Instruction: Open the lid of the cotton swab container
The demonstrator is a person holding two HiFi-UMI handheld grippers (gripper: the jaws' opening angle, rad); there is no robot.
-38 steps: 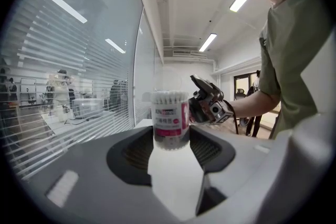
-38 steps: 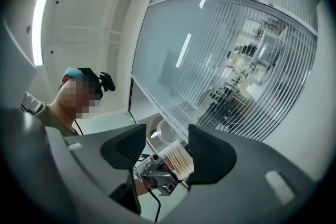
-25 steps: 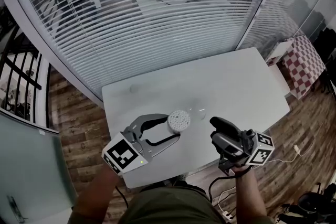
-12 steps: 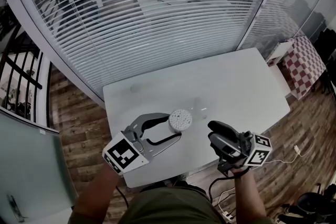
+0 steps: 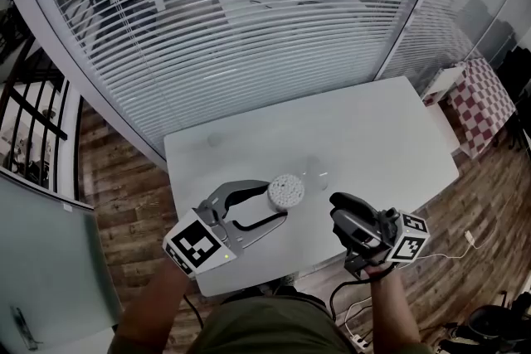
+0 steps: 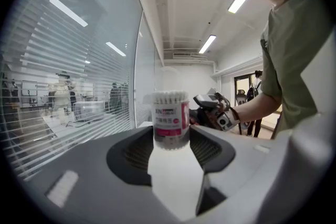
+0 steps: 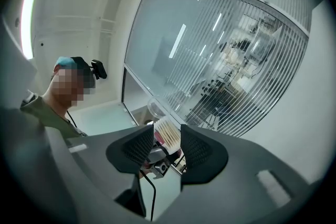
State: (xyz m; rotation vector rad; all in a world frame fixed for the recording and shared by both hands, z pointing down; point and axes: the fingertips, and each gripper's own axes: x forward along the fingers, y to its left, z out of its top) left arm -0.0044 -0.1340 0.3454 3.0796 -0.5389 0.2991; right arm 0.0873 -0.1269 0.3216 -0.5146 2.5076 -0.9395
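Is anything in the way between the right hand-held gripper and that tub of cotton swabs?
Nothing visible. Only bare white table lies between the right hand-held gripper, whose empty jaws have just been closing, and the pink-labelled clear cotton swab container, clamped by the left hand-held gripper. Its clear lid lies beyond it.

left hand-held gripper (image 5: 276, 201) — clamped | right hand-held gripper (image 5: 340, 210) — jaws just closing, empty

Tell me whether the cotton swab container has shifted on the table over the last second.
No. Judged against the edges of the table, the cotton swab container stands where it stood, gripped in the left gripper.
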